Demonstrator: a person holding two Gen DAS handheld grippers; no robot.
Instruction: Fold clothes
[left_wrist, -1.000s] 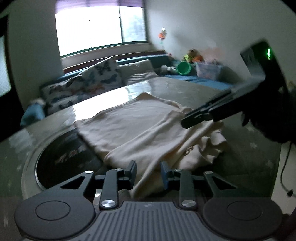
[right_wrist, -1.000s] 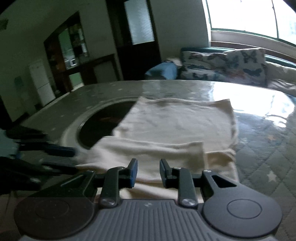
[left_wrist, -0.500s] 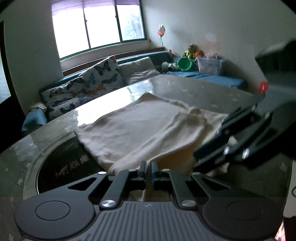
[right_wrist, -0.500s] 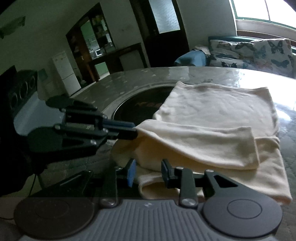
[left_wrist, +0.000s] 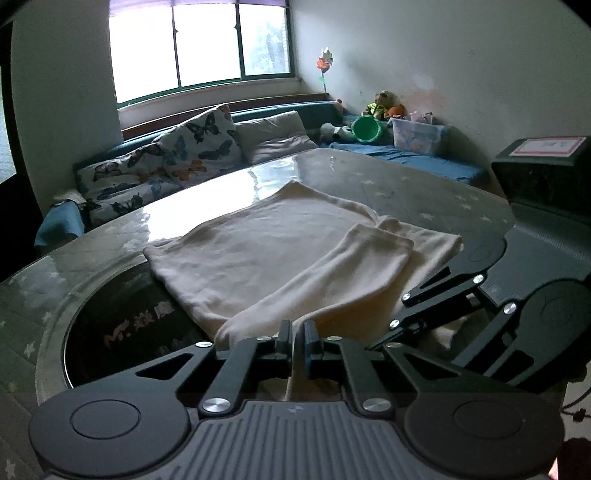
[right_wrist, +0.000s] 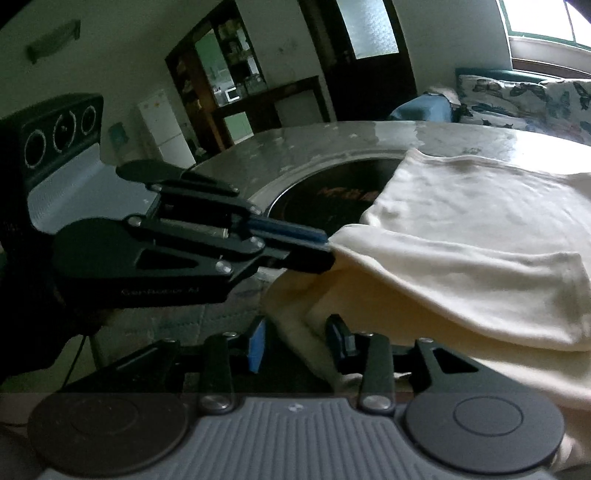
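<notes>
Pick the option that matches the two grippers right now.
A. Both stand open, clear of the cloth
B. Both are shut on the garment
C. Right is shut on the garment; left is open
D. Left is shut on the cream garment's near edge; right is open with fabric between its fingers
D: the left gripper pinches the cream garment with its fingers together, while the right gripper stands open around a fold.
</notes>
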